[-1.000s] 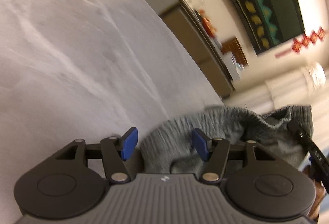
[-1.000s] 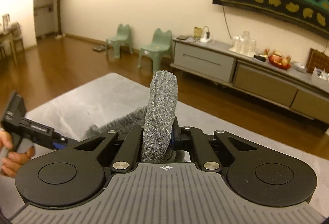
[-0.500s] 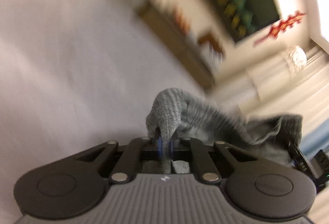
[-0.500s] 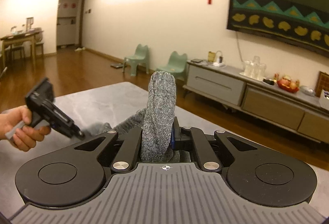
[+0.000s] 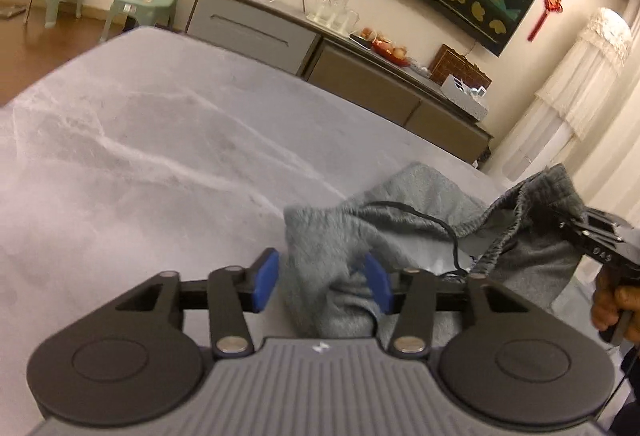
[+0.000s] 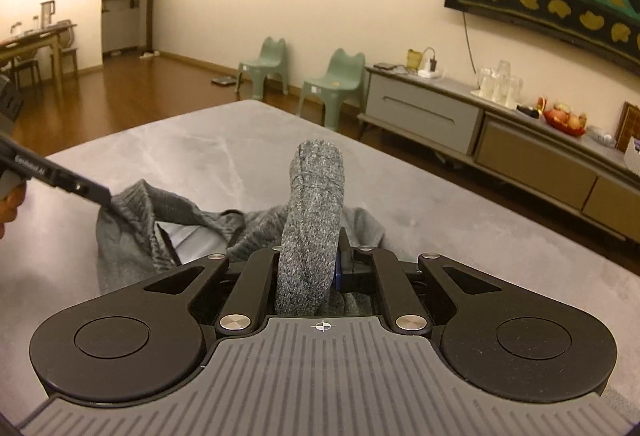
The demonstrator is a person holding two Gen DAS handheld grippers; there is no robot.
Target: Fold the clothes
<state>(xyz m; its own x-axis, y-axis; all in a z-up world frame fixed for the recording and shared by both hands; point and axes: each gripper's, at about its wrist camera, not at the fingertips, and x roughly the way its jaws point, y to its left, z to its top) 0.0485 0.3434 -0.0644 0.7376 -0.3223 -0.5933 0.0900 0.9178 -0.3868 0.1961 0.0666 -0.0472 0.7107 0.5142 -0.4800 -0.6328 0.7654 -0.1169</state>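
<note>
The counter [image 5: 140, 155], a broad grey marbled top, carries the one task thing: grey shorts [image 5: 400, 232], lying crumpled near its front edge. Their bulk rests on the stone, and both wrist views show only the raised parts clearly, so how many layers lie under the heap cannot be told.

The waistband [image 5: 516, 207] is lifted at one end. There the right gripper [image 6: 338, 268] is pressed together on a thick roll of the knit, which stands up between its fingers like a post. Held so, that end hangs clear of the counter, and the mouth of the shorts gapes, showing a pale lining [image 6: 188, 236] and a dark drawstring [image 5: 432, 220] trailing across it. A hand [image 5: 612, 304] shows behind that gripper in the left view.

The left gripper [image 5: 322, 282] stands spread, its blue pads [image 5: 264, 280] on either side of a fold of cloth at the other end of the shorts. The cloth lies between the fingers, but nothing is nipped; the right pad is partly hidden by the fold. Likely it sits so in order to take a matching corner, so the two ends can be pulled level.

The shorts are not a flat, squared stack now. A grip on that loose fold would want the pads to close on the band's edge and not on one slack layer, else the cloth would slip out.
</note>
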